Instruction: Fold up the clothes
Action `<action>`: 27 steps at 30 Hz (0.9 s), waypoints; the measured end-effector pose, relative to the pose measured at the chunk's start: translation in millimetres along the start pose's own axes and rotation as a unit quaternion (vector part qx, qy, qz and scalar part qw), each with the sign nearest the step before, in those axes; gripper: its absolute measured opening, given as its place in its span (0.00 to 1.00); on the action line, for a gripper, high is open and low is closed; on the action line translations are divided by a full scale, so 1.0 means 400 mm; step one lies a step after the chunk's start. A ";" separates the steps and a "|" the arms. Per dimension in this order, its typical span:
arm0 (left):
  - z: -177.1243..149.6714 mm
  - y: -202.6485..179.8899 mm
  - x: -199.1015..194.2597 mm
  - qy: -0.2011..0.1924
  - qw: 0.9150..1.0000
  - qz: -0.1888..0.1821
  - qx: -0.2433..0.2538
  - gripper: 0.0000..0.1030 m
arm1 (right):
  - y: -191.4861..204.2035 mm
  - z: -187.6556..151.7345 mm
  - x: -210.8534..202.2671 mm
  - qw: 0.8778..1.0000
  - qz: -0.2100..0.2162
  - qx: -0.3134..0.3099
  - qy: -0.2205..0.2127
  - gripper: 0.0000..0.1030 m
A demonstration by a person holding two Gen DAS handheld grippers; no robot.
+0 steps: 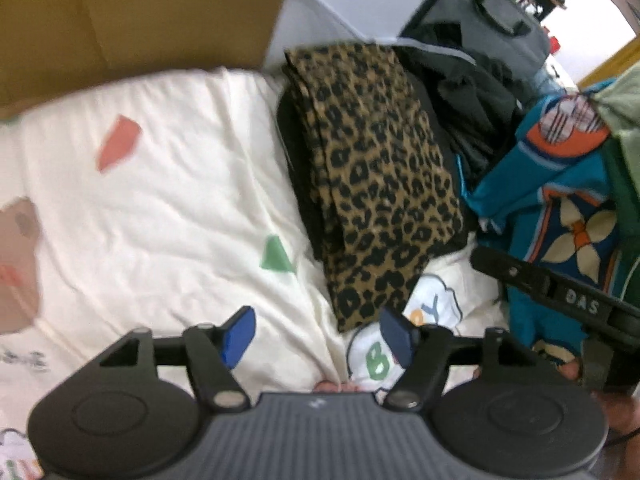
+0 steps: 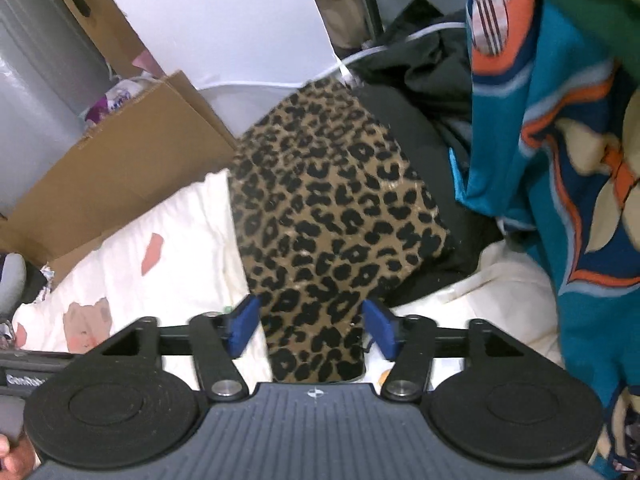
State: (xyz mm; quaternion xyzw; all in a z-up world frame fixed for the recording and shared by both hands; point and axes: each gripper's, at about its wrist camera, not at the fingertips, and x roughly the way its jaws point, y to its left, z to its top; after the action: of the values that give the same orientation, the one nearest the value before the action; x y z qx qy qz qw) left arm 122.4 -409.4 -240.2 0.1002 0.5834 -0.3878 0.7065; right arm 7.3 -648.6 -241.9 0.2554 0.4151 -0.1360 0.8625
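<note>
Here the leopard-print garment [image 2: 320, 208] is seen lying as a narrow folded strip on the cream bedcover [image 1: 168, 184], its far end resting on a heap of dark clothes [image 1: 472, 92]. Beside that strip, on its right, a teal patterned garment [image 2: 560, 184] is bunched and unfolded. The right gripper [image 2: 310, 330] is held over the strip's near end, jaws apart to either side of it. The left gripper [image 1: 316, 338] is held just left of the strip, jaws apart, nothing between them.
</note>
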 end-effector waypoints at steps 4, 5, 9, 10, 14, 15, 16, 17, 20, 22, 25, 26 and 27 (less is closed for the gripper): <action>0.026 0.014 -0.105 -0.029 0.999 0.021 -0.011 0.74 | 0.024 0.038 -0.059 1.000 0.000 -0.002 -0.006 0.83; 0.031 0.018 -0.130 -0.035 0.999 0.024 -0.015 0.74 | 0.029 0.048 -0.073 1.000 0.001 -0.002 -0.008 0.85; 0.049 0.032 -0.223 -0.040 0.998 0.038 -0.027 0.75 | 0.049 0.089 -0.131 1.000 0.002 -0.001 -0.013 0.86; 0.053 0.034 -0.244 -0.044 0.998 0.044 -0.029 0.75 | 0.053 0.099 -0.145 1.000 0.003 0.000 -0.014 0.88; 0.061 0.040 -0.335 -0.066 0.996 0.059 -0.031 0.75 | 0.070 0.130 -0.201 1.000 0.001 -0.005 -0.005 0.92; 0.061 0.042 -0.355 -0.069 0.995 0.058 -0.030 0.75 | 0.076 0.137 -0.213 1.000 0.000 -0.009 -0.001 0.92; 0.060 0.045 -0.372 -0.070 0.995 0.058 -0.030 0.75 | 0.081 0.143 -0.225 1.000 0.000 -0.014 0.004 0.92; 0.058 0.045 -0.391 -0.070 0.995 0.061 -0.029 0.75 | 0.087 0.149 -0.237 1.000 -0.001 -0.018 0.009 0.93; 0.053 0.042 -0.442 -0.065 0.995 0.067 -0.023 0.76 | 0.102 0.166 -0.272 0.999 -0.002 -0.024 0.024 0.93; 0.047 0.040 -0.477 -0.057 0.996 0.070 -0.018 0.78 | 0.109 0.175 -0.290 0.999 0.004 -0.022 0.033 0.94; 0.032 0.043 -0.531 -0.061 0.995 0.076 -0.020 0.81 | 0.132 0.190 -0.307 0.998 0.006 -0.036 0.048 0.94; 0.027 0.047 -0.549 -0.064 0.994 0.080 -0.027 0.82 | 0.144 0.197 -0.315 0.998 0.008 -0.048 0.047 0.94; 0.022 0.051 -0.568 -0.067 0.994 0.084 -0.033 0.82 | 0.156 0.204 -0.324 0.997 0.010 -0.060 0.045 0.94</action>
State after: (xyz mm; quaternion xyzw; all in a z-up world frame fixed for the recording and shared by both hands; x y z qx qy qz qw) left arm 138.2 -302.8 -38.8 0.0995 0.5367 -0.3139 0.7769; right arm 7.7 -638.8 -76.9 0.2131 0.4585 -0.0904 0.8580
